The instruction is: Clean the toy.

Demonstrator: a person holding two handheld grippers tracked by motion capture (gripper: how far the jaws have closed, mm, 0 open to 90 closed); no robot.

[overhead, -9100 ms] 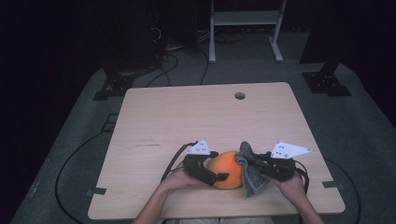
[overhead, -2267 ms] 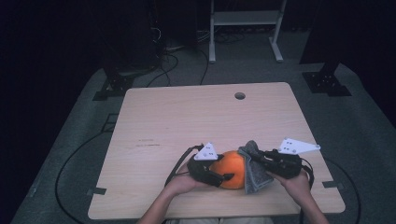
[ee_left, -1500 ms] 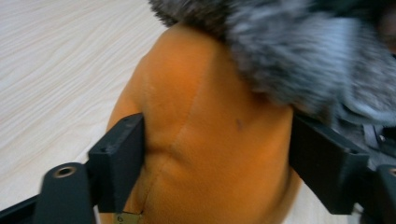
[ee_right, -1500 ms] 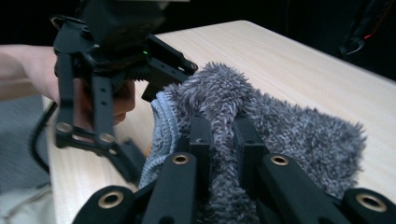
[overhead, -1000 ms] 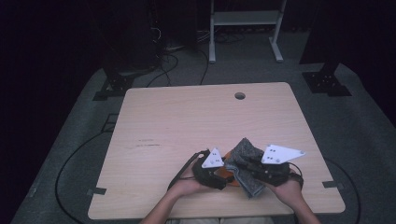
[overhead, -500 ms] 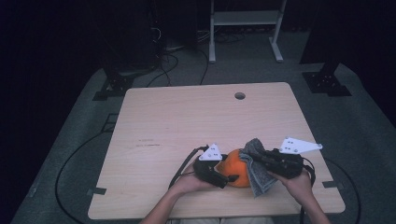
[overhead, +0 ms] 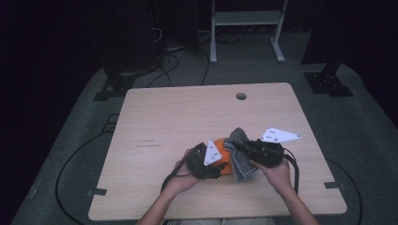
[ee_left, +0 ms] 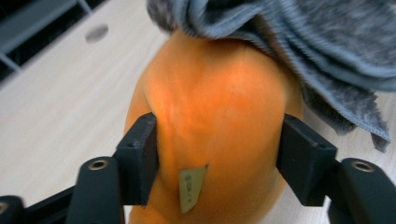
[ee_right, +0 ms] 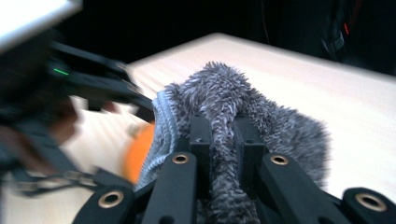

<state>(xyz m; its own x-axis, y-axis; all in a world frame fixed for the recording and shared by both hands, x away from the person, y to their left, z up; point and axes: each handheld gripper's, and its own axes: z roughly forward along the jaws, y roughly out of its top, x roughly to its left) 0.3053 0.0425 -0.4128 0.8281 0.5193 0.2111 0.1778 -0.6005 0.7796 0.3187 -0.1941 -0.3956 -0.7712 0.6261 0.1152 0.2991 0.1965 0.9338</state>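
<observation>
High view first: we hold an orange fruit (overhead: 220, 159) near the front edge of the table (overhead: 178, 122), between our two grippers. Our left gripper (ee_left: 217, 158) has just been closing its jaws, and their pads now press the fruit's sides, a small sticker (ee_left: 191, 186) between them. Our right gripper (ee_right: 219, 140) is pinched tight on a grey fuzzy cloth (ee_right: 280, 121) that drapes against the fruit.

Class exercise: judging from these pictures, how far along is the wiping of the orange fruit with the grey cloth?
Done: the left gripper has the orange fruit between its jaws, and the right gripper is shut on the grey cloth. In hand: the cloth drapes over the fruit's top. Left: the fruit's bare side near the sticker, as far as shows.
</observation>
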